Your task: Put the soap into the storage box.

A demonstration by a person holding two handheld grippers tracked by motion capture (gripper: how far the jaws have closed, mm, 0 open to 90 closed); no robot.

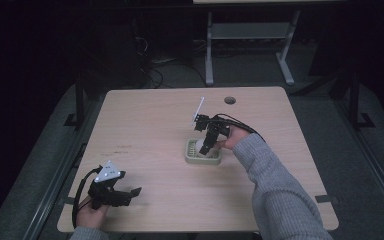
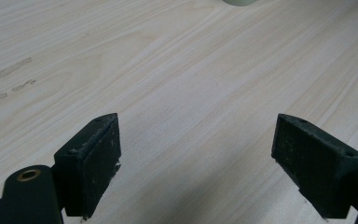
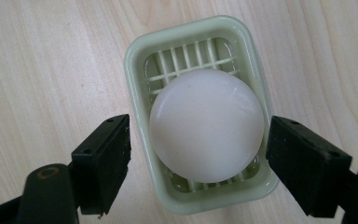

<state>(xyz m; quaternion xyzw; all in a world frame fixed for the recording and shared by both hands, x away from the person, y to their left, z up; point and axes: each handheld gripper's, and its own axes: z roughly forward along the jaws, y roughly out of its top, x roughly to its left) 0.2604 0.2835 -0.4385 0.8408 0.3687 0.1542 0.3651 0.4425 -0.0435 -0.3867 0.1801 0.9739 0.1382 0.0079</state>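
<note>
At centre of the high view: right tool [image 1: 207, 145] poised over pale green tray [image 1: 203, 159] on surface [image 1: 145, 130], white ball [image 1: 200, 148] inside. Lower left of frame: left tool [image 1: 130, 194] low over bare wood, well apart from tray.

In the left gripper view: jaws spread wide, gripping nothing, wood grain between.

In the right gripper view: ball [image 3: 207, 125] at frame centre, seated in tray [image 3: 135, 60]; jaws apart, flanking tray, not clamping it.

A: High view condition?
B: Dim and grainy; only the table [image 1: 145, 130] is lit, surroundings near black from 9 to 3 o'clock.
A: Gripper views?
B: Bright, even, sharp. Soft glare on the white ball [image 3: 207, 125]; faint shadow at 6 o'clock.
</note>
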